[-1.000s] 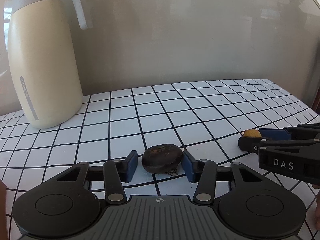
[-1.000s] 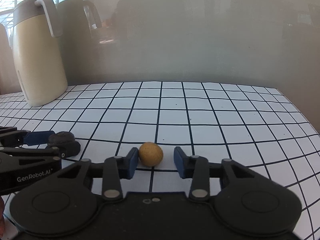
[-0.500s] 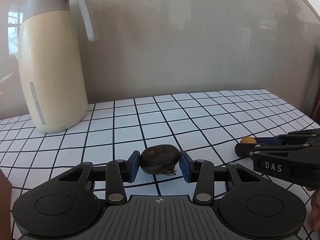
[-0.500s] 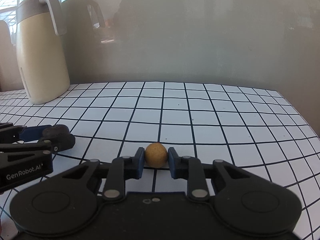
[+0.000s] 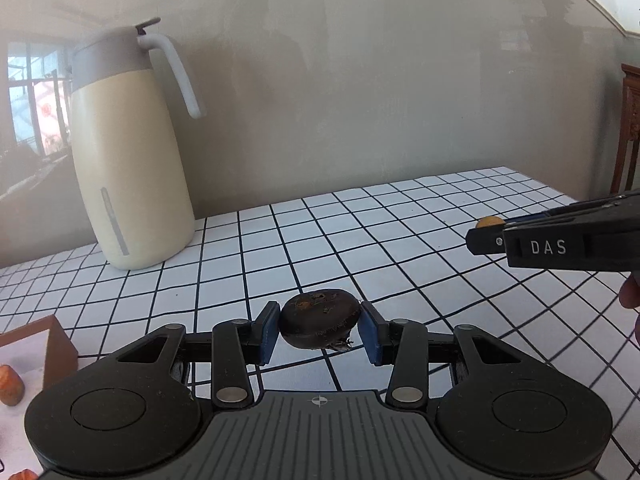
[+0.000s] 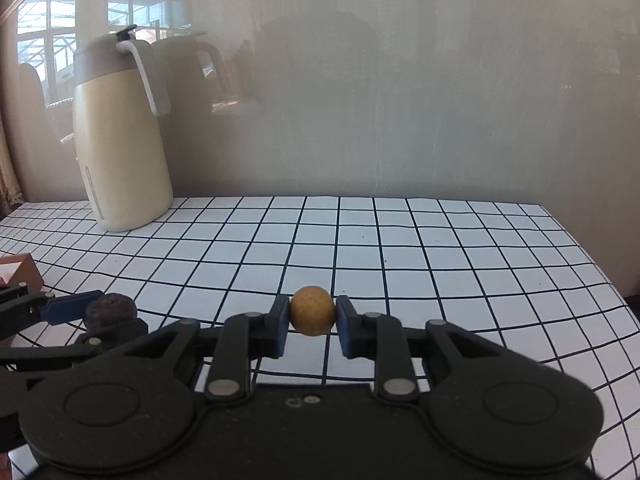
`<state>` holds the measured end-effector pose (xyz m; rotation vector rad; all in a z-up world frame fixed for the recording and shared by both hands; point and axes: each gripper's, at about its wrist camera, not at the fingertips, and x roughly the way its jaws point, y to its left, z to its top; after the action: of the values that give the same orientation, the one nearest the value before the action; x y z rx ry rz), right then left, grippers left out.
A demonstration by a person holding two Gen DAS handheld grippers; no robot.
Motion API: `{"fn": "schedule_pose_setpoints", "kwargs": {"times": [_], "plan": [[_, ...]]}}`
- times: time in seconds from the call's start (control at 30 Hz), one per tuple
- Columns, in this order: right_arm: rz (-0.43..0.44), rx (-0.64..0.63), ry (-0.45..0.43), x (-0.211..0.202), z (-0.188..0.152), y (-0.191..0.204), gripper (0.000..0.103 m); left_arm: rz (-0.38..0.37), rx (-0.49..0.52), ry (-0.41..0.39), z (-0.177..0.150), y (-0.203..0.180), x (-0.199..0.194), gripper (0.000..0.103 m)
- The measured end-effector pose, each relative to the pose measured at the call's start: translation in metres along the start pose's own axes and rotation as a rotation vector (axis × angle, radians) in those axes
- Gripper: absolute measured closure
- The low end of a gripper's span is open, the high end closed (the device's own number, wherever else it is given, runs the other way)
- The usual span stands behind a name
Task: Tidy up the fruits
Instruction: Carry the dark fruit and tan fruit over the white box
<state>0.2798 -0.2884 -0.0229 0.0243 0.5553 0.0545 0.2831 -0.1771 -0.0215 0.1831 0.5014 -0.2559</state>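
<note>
Two fruits in hand, one per gripper.

Item one: dark fruit (image 5: 320,323), squat and rounded, skin rough with rusty flecks and a dry tuft at its base. Your left gripper (image 5: 319,330) pinches it across the widest part, one blue pad (image 5: 267,333) on each flank, clear of the grid table (image 5: 400,240). It looks light, and firm under a thin skin; a hard squeeze may bruise or split it. Keep your hold on the broad sides, not on the tuft or the crown.

Item two: tan fruit (image 6: 312,311), small, near-spherical, finely pitted shell. Your right gripper (image 6: 312,316) has its pads drawn close together on it, gripping at the equator, above the table. It looks very light, and the shell likely brittle. A ball this round can roll out of flat pads if you tilt or jerk; carry it level.

Destination, judged: brown box (image 5: 52,344) at the left edge, with orange-red pieces (image 5: 10,385) inside. Whether it takes both fruits you cannot tell from here.

Obstacle: cream jug (image 5: 128,160) at the table's back left, well apart from both fruits.
</note>
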Motion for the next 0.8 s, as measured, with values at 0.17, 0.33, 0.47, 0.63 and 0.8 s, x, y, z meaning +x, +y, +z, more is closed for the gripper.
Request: {"fn": "schedule_pose_setpoints", "kwargs": {"times": [0.17, 0.33, 0.47, 0.63, 0.8], "plan": [[-0.012, 0.005, -0.023, -0.035, -0.003, 0.003, 0.087, -0.009, -0.009, -0.023, -0.004, 0.002, -0.039, 0.06], [-0.015, -0.009, -0.026, -0.063, -0.019, 0.016, 0.087, -0.007, -0.025, -0.048, -0.009, 0.014, -0.072, 0.06], [-0.004, -0.037, -0.024, -0.08, -0.028, 0.034, 0.087, 0.01, -0.036, -0.074, -0.014, 0.025, -0.1, 0.06], [0.014, -0.053, -0.029, -0.097, -0.032, 0.055, 0.087, 0.049, -0.07, -0.081, -0.028, 0.046, -0.13, 0.06], [0.063, -0.08, -0.064, -0.113, -0.03, 0.082, 0.087, 0.093, -0.088, -0.103, -0.037, 0.064, -0.163, 0.06]]}}
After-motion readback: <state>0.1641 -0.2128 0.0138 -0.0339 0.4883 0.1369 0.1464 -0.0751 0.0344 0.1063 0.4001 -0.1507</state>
